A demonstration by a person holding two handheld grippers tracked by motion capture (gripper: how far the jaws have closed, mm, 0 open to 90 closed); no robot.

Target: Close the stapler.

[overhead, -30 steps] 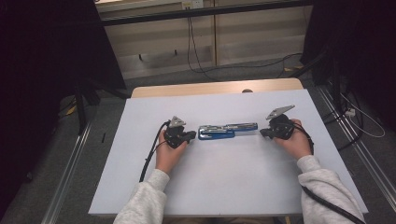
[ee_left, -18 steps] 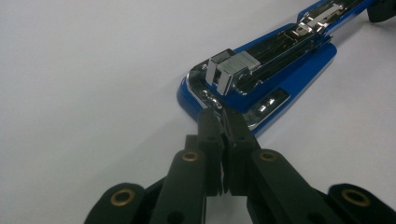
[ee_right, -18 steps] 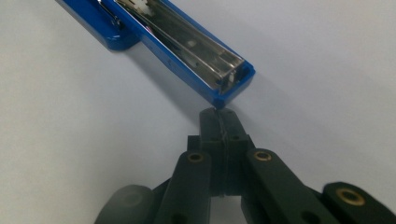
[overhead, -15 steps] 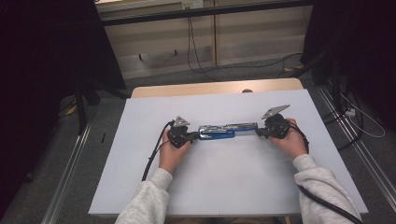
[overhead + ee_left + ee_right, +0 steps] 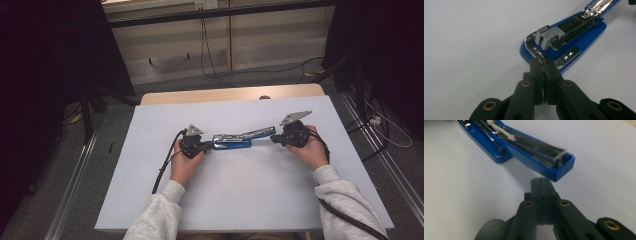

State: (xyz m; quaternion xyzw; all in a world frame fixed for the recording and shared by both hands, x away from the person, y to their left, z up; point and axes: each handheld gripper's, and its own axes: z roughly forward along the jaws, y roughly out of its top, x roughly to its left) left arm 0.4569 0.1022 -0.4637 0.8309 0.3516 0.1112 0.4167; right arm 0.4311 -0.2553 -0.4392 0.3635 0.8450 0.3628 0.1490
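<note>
white table point(image 5: 150, 165) carried a blue stapler point(image 5: 235, 141) lying opened out at its middle. left gripper point(image 5: 543, 65), jaws pressed together, touched the stapler's base end. right gripper point(image 5: 541, 182), jaws likewise pressed together, sat just beside the raised blue top arm's tip.

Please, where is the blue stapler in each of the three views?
High view: stapler at table centre, between both grippers.
Left gripper view: upper right, its base end at the shut jaws.
Right gripper view: upper middle, lid end just above the shut jaws.
Shared landmark: white table.
</note>
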